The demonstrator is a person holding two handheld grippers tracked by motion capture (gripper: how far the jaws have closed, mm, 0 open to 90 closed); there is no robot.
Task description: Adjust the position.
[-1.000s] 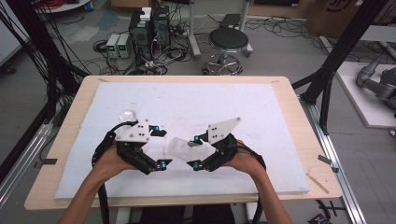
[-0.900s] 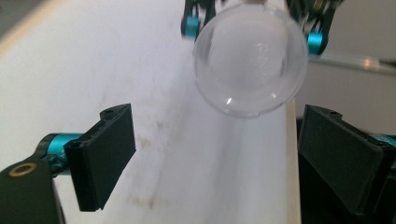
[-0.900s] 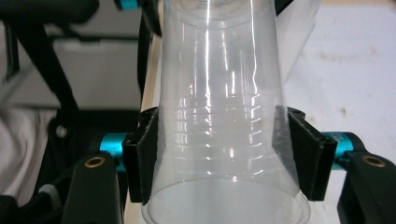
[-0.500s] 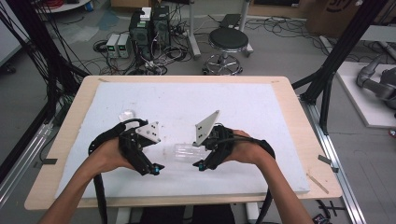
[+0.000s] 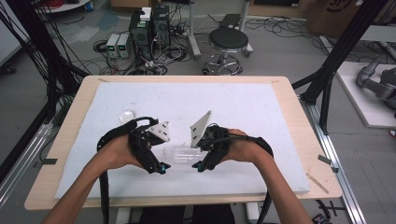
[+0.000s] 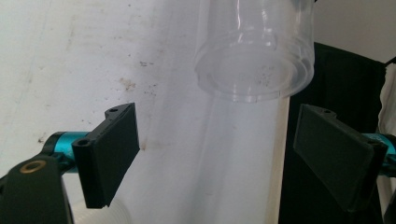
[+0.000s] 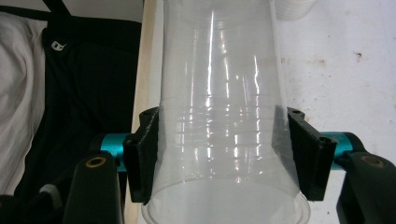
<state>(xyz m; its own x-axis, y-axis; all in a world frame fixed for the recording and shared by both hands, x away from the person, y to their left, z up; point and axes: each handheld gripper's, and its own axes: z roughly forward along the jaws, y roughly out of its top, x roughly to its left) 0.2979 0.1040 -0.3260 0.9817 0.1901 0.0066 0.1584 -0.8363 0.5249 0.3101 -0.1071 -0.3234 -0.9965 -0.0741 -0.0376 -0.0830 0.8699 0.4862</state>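
Cup gripped by the right claw, left claw spread wide beside it.

A clear plastic cup (image 7: 224,121) is clamped between both jaws of the right claw (image 7: 224,158), its sides pressed by the pads (image 7: 310,156). In the high view the cup (image 5: 183,153) is seen low over the white surface (image 5: 261,107), between the two claws. The left claw (image 6: 217,154) is held wide open, nothing touched; the cup's base (image 6: 254,56) is seen just ahead of it.
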